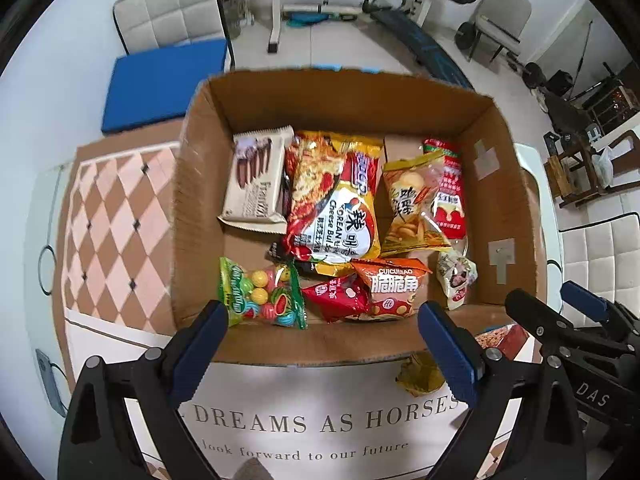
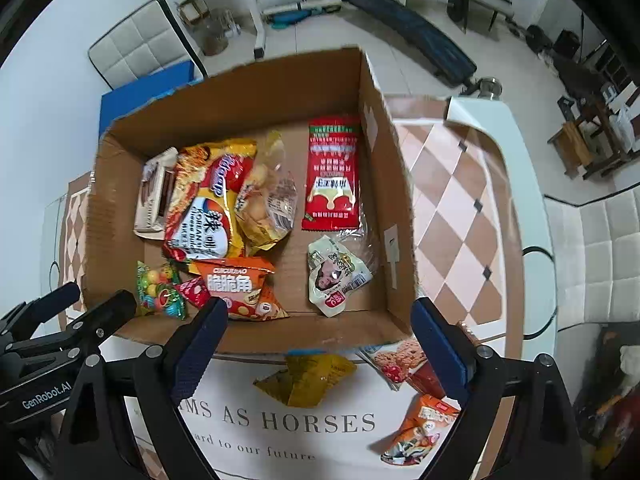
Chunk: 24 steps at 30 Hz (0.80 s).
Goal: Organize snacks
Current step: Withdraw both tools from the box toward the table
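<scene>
An open cardboard box [image 1: 340,96] [image 2: 256,92] holds several snack packs: a noodle bag [image 1: 336,200], a cream biscuit pack [image 1: 256,180], a candy bag [image 1: 260,292], an orange chip pack [image 1: 392,284], a red sachet [image 2: 330,172]. On the table in front of the box lie a yellow packet [image 2: 308,378], a cereal-bar pack [image 2: 400,360] and a small orange pack [image 2: 420,428]. My left gripper [image 1: 324,344] is open and empty over the box's near wall. My right gripper [image 2: 320,348] is open and empty above the yellow packet.
The box stands on a checked tablecloth [image 1: 112,216] with a white printed mat [image 1: 320,420] in front. White chairs [image 1: 168,8], a blue cushion [image 1: 160,84] and gym equipment [image 1: 420,40] stand behind the table. The right gripper shows at the left wrist view's right edge [image 1: 568,328].
</scene>
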Tool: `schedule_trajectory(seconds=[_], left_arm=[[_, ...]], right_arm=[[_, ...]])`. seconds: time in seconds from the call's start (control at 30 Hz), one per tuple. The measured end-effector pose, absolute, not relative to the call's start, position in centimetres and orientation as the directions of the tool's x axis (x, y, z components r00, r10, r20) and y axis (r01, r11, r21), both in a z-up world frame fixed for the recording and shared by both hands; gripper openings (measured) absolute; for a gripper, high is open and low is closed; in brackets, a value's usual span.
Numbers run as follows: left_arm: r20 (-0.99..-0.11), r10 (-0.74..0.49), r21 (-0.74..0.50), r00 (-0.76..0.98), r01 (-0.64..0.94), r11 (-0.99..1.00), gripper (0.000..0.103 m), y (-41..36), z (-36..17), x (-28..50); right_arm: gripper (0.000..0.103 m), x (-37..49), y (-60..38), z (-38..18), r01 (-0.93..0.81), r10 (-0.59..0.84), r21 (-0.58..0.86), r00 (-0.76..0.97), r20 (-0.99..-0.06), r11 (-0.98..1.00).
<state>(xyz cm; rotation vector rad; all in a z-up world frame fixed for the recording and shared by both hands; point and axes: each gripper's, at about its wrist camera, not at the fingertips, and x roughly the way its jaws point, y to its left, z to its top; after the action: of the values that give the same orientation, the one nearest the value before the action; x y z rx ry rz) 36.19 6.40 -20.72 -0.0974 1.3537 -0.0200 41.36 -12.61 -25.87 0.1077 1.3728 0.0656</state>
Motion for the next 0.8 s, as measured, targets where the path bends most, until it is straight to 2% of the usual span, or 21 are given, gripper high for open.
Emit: schedule_trajectory(seconds=[0.43, 0.8], left_arm=[[-0.918, -0.033, -0.061, 0.395, -0.06, 0.996, 0.097, 8.0, -14.1, 29.8], [-0.874, -0.045, -0.075, 0.483, -0.042, 0.996, 0.097, 8.3, -9.7, 23.4]], right_arm=[[0.095, 34.3, -12.8, -17.2, -0.027, 0.075, 0.07, 0.395, -0.916, 0.997], [0.096, 27.8, -12.9, -14.0, -0.019, 0.132, 0.138, 0.439, -0.889, 0.99]])
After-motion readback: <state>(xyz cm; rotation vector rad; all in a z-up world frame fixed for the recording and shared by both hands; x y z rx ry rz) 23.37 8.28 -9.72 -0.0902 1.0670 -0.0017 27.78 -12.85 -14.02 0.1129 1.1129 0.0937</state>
